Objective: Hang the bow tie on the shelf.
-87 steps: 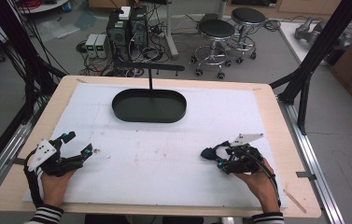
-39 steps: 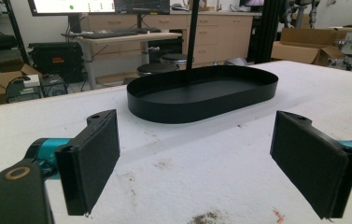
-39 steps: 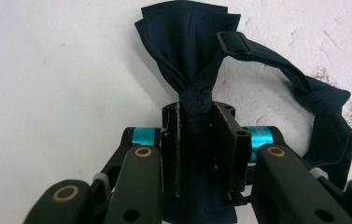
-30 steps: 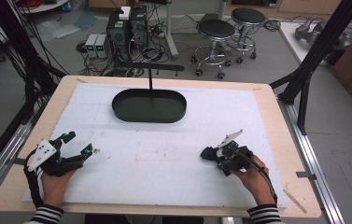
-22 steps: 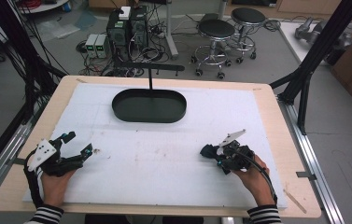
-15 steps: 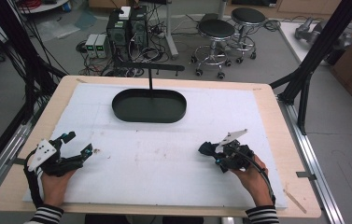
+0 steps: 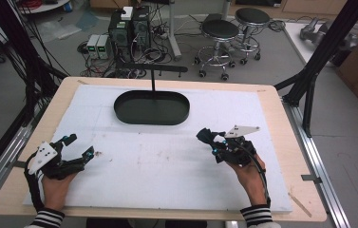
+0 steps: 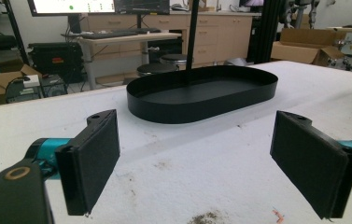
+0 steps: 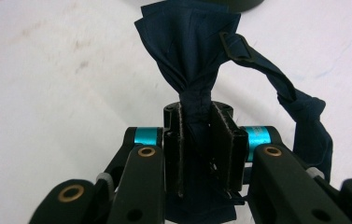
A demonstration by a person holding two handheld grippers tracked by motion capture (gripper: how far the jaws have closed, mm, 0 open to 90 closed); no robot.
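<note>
**Navy cloth pinched in the right gripper, left gripper spread wide**

White padding covers the wooden table from edge to edge, scuffed with faint brown marks near its middle. At the far side of that pad sits a black oval tray, shallow-walled, with a thin black post rising just behind it; the left gripper view shows the tray straight ahead, well apart from the jaws.

At the near left, a hand holds the left gripper low over the pad. Its jaws stand spread wide, the two flat black pads well apart with bare white surface between them.

At the near right, the other hand holds the right gripper, pointed toward the tray, a grey three-cornered plate on its top. Its jaws are pressed onto a dark navy cloth, squeezing a bunched neck of it between the pads. Beyond the pinch the fabric fans out in folds, and a twisted, knotted strap of the same cloth loops off to one side, carrying a small dark buckle.
</note>
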